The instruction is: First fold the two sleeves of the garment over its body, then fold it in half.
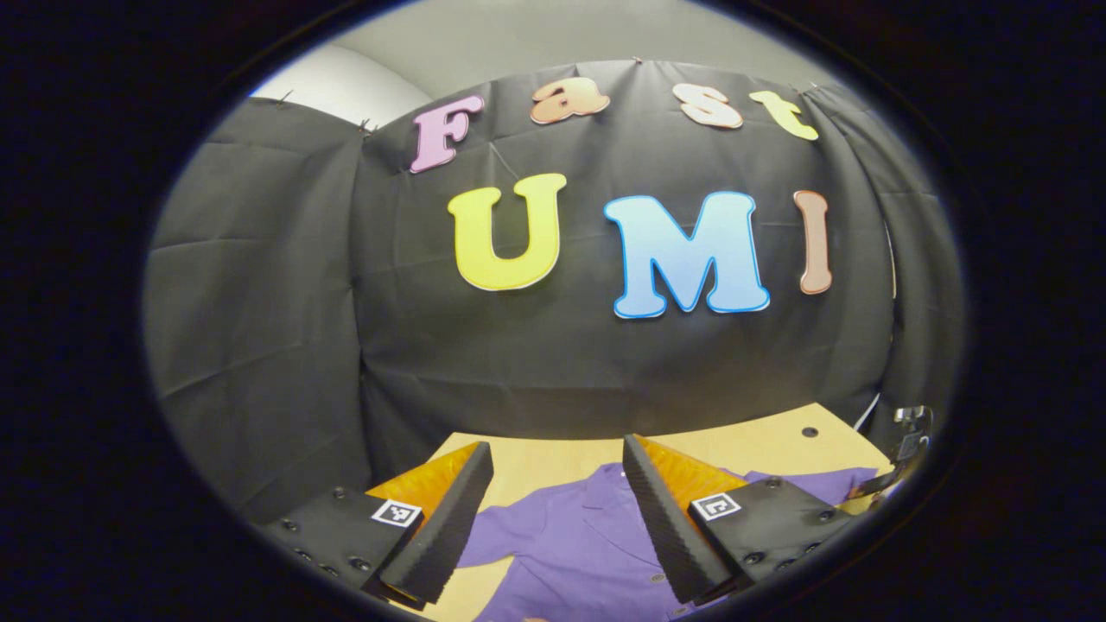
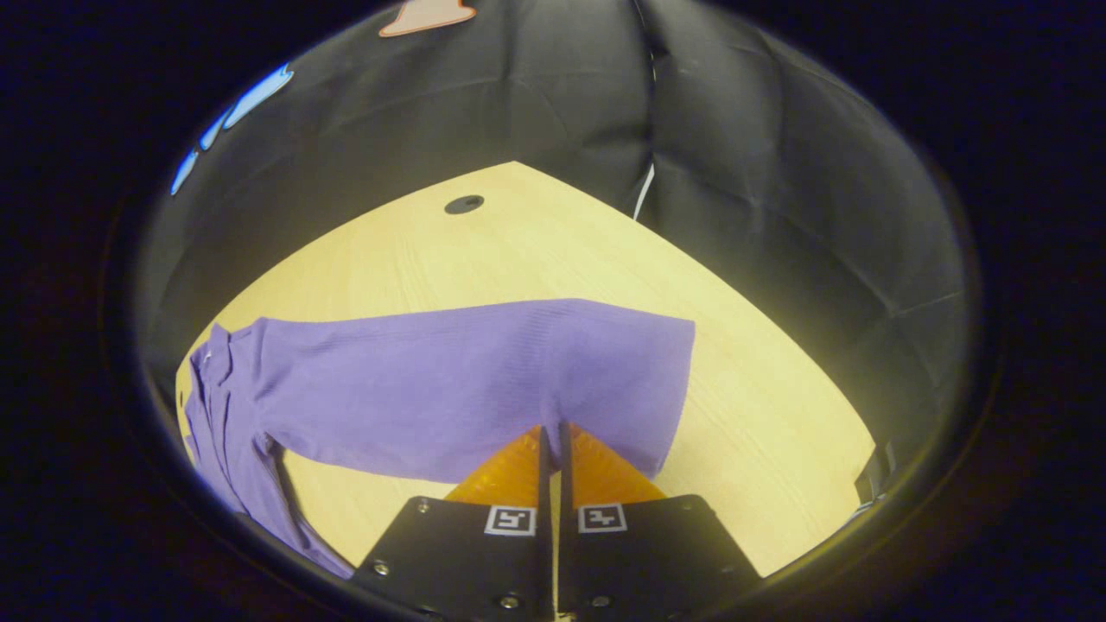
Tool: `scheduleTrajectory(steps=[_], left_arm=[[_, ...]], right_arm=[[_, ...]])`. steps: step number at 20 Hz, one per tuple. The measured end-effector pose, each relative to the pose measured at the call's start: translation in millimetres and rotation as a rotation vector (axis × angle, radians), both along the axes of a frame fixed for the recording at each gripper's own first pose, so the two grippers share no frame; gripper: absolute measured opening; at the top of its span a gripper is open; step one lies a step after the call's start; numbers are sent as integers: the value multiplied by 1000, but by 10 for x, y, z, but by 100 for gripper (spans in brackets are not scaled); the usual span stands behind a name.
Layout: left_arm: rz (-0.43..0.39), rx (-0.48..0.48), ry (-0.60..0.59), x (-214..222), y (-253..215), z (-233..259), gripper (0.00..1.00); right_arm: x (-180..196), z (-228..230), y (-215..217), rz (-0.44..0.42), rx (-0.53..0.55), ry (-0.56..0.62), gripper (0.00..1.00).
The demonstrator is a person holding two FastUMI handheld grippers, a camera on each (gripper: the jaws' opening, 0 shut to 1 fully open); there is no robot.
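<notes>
Right gripper (image 2: 553, 432) pinches the purple sleeve (image 2: 484, 380); left gripper (image 1: 557, 484) gapes above the garment (image 1: 570, 544)

We see both views evenly lit from above, moderately bright at the centre and dimming toward the round edges. The light wooden tabletop (image 2: 553, 250) glows warmly in the right gripper view, with no hard glare. The purple ribbed long-sleeved garment (image 2: 449, 380) casts a thin soft shadow beneath its lower edge. Fisheye distortion bows the table's edges and the black cloth wall (image 1: 285, 345). We find the nearest gripper parts slightly soft, the rest reasonably sharp.
</notes>
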State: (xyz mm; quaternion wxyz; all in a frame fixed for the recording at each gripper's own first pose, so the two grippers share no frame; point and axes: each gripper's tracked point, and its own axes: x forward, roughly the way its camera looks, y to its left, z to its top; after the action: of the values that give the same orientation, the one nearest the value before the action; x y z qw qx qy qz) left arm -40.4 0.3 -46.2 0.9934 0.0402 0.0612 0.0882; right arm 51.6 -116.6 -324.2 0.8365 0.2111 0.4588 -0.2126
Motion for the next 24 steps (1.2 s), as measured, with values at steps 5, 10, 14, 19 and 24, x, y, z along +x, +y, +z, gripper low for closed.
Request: scheduleTrajectory(steps=[5,10,14,19,24], left_arm=[[-13,1,0,-2,133,-7,100],[-5,-6,1,-35,416,-23,100],[13,-19,5,-78,702,-74,100],[31,-31,16,-130,1130,-157,100],[80,-46,38,-176,1739,-326,100]], right_arm=[[407,422,600,23,99,-98,4],[835,872,1485,182,117,-183,4],[1082,1141,2178,274,160,-222,4],[1258,1341,3130,376,210,-245,4],[1315,1471,4320,527,265,-242,4]])
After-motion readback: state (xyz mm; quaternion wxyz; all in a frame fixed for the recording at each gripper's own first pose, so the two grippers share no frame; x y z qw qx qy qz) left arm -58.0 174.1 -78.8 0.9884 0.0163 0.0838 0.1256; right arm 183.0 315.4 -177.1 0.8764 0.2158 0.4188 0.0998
